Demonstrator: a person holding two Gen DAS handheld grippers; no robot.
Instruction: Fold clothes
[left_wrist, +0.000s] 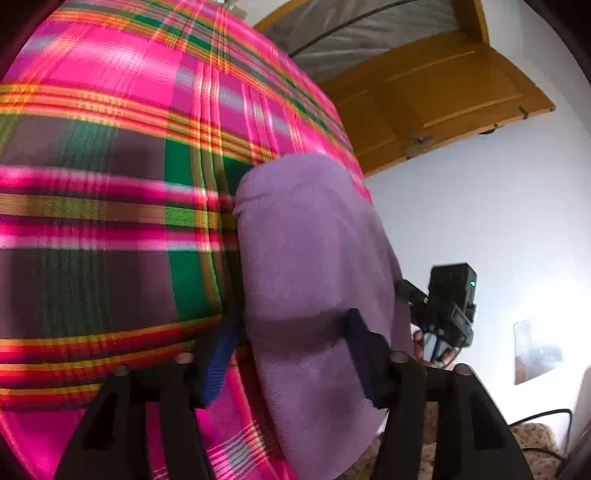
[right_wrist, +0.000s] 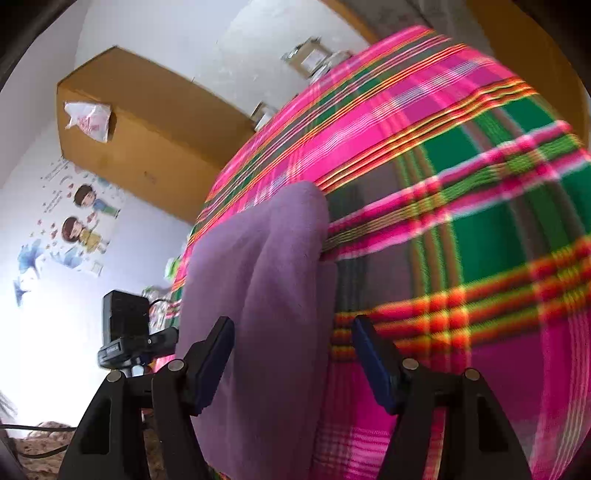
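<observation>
A folded soft purple cloth (left_wrist: 310, 266) lies on the pink, green and orange plaid-covered surface (left_wrist: 110, 184), between the spread-apart fingers of both the left hand-held gripper (left_wrist: 286, 354) and right hand-held gripper (right_wrist: 293, 350).

Purple cloth (left_wrist: 314, 266), soft and plain, folded into a thick, rounded bundle with a crease down its length. Lying lengthwise on a pink, green and orange plaid sheet (left_wrist: 110, 166), near that sheet's edge. Blurred in both views.
</observation>
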